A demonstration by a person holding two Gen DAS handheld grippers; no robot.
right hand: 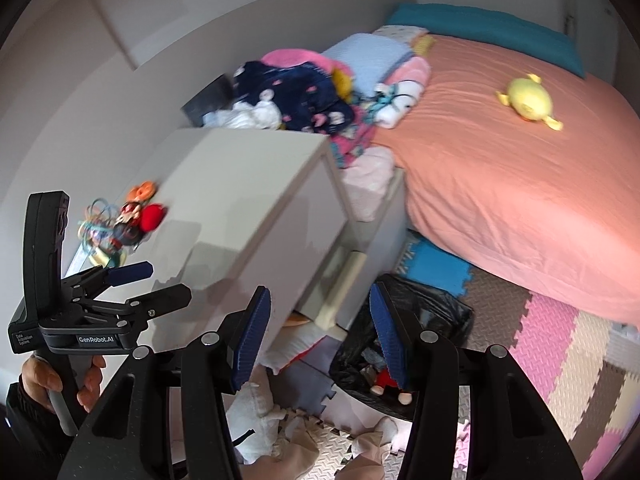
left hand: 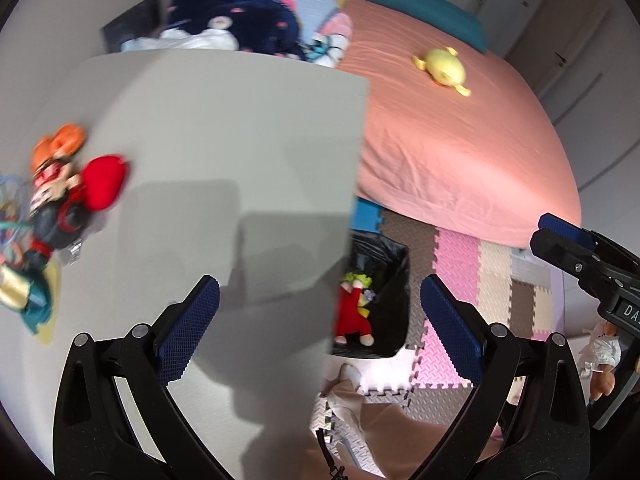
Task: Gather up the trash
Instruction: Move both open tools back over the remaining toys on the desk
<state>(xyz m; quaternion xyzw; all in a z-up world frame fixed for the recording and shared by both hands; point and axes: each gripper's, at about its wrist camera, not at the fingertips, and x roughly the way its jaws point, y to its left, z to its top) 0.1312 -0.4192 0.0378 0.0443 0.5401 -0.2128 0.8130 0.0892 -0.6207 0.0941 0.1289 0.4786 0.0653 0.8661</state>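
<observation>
My left claw (left hand: 320, 320) hangs wide open and empty above the smooth grey surface (left hand: 224, 152), whose edge hides part of the bin (left hand: 384, 292) on the foam-mat floor. The bin's crinkled black liner holds a soft red plush toy (left hand: 352, 316). My right claw (right hand: 320, 336), also spread open and empty, hovers above that bin. A blurred toy heap (left hand: 60, 200) sits at the surface's left edge.
</observation>
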